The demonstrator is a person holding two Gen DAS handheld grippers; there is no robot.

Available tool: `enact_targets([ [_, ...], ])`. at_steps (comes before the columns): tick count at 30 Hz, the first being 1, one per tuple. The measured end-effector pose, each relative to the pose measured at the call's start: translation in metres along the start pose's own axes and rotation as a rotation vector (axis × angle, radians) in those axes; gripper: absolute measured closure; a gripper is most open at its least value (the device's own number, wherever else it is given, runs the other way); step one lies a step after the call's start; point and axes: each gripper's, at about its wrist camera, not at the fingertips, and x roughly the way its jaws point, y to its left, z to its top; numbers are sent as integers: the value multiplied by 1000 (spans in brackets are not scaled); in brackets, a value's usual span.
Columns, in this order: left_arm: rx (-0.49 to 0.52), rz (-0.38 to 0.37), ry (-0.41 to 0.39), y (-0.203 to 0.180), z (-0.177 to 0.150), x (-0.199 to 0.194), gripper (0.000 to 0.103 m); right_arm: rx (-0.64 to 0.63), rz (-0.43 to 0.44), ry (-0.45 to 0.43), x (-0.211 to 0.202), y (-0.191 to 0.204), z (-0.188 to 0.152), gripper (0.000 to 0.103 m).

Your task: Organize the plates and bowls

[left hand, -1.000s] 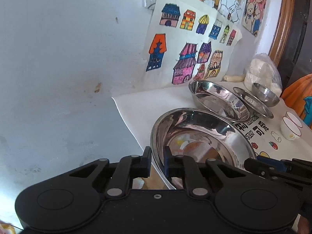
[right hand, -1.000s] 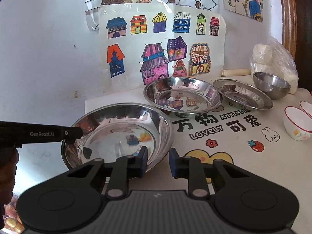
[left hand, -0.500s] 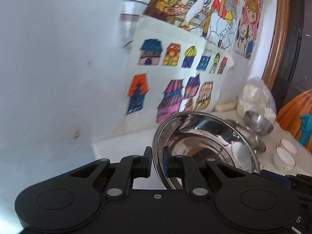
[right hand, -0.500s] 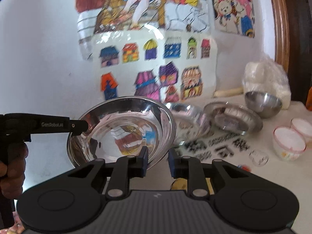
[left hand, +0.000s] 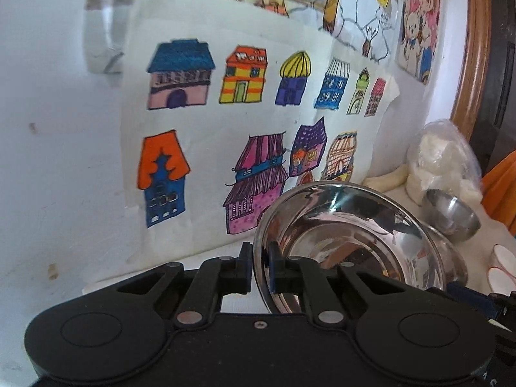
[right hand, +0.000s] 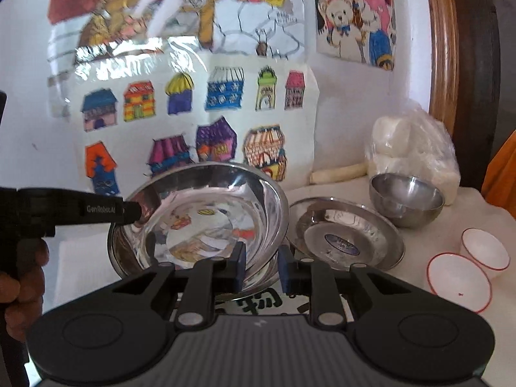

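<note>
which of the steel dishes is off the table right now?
The large steel basin, clamped at its rim by both grippers. The flat steel plate and small steel bowl sit on the table.

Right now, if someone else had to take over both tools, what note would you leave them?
Left tool: shut on the left rim of the large steel bowl.
Right tool: pinching the bowl's near rim, so both carry it, tilted, off the table.
On the table: a flat steel plate, a small steel bowl behind it, and two white red-rimmed bowls at right.
Another steel dish shows just beyond the held bowl.
Done: the large bowl is lifted.
Left: set it down or nest it, then sort the remaining pieces.
</note>
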Motion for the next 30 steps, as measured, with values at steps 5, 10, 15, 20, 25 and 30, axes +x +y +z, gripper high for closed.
enact_targets([
  [5,15,17,27,-2,0,18,92,1,0,20,16,-3,-3,79],
  [10,26,32,40,-3,-1,26,92,-5,-4,27,25,-2,-3,79],
  [15,38,42,54,-5,-2,31,92,-6,-9,40,32,-2,-3,78],
  [20,42,49,56,-5,0,33,91,-7,1,56,36,-1,-5,77],
  [25,43,60,69,-4,-2,36,87,-10,25,71,39,0,-7,76],
  [30,36,63,88,-1,-4,36,86,-15,44,80,38,2,-9,72],
])
